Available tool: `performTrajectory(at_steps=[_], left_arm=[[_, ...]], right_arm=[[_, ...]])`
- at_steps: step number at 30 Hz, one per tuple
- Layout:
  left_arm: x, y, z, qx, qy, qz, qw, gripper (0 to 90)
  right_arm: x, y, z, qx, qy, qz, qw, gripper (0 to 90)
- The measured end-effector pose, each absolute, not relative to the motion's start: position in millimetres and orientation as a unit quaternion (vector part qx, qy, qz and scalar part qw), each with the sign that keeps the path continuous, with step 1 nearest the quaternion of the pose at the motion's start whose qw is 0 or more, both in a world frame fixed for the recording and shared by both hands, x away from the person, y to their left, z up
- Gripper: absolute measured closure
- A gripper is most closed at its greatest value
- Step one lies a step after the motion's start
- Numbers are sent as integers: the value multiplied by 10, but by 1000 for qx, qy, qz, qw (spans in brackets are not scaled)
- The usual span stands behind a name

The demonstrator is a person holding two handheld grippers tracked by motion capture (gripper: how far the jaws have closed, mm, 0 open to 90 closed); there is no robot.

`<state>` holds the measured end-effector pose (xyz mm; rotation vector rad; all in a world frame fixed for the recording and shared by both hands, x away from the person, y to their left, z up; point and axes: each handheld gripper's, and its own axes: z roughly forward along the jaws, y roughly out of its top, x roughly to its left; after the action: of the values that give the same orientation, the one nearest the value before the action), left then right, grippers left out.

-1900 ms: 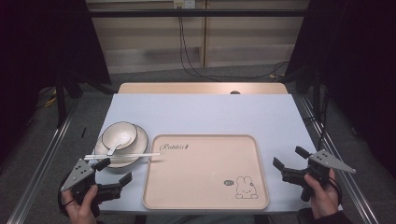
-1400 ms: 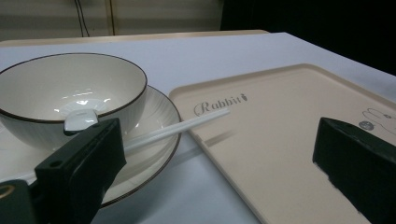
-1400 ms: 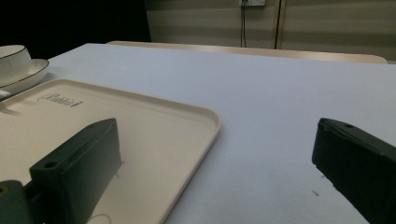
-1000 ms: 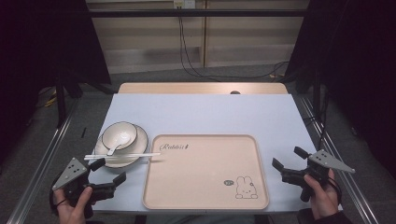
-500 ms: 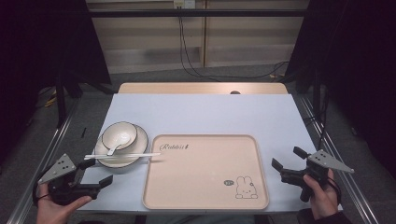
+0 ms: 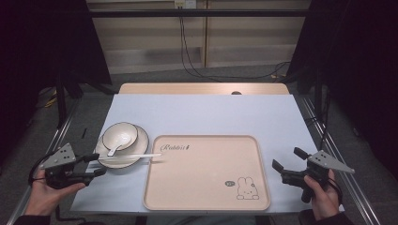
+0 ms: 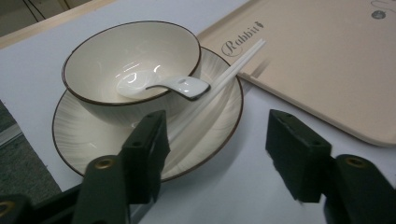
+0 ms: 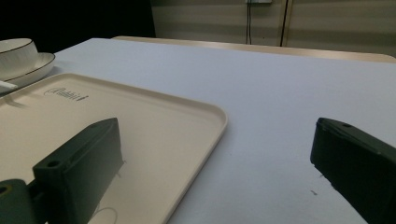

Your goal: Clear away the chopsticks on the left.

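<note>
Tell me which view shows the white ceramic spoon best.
The left gripper view: the white ceramic spoon lies close up in the dark-rimmed cream bowl, handle over the rim. The high view shows it small in the bowl; the right gripper view catches just the bowl's edge.

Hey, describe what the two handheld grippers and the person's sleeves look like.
Both are black pistol-style tools. The left claw and the right claw each have two blocky black jaws with small screw holes. A grey three-cornered plate tops each one, and a black cable loops from the left one. Dark sleeve cuffs show at the wrists.
</note>
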<state>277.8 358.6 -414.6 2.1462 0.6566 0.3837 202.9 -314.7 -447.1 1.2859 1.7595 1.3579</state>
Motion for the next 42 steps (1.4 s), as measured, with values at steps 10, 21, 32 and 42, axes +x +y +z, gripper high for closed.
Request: performTrajectory(at_steps=[10,21,32,42], left_arm=[[3033,3563,-4235,894,219,164,355,617],[3167,3499,-4288,915,173,161,328,705],[3202,3420,-4338,923,152,156,319,741],[3232,3305,-4441,933,133,136,305,751]], right_arm=[[2029,-3136,-4470,479,657,510,281,16],[2023,-3142,-4473,478,661,505,284,19],[2026,-3140,-4475,475,662,504,286,19],[2026,-3134,-4476,475,663,504,285,19]])
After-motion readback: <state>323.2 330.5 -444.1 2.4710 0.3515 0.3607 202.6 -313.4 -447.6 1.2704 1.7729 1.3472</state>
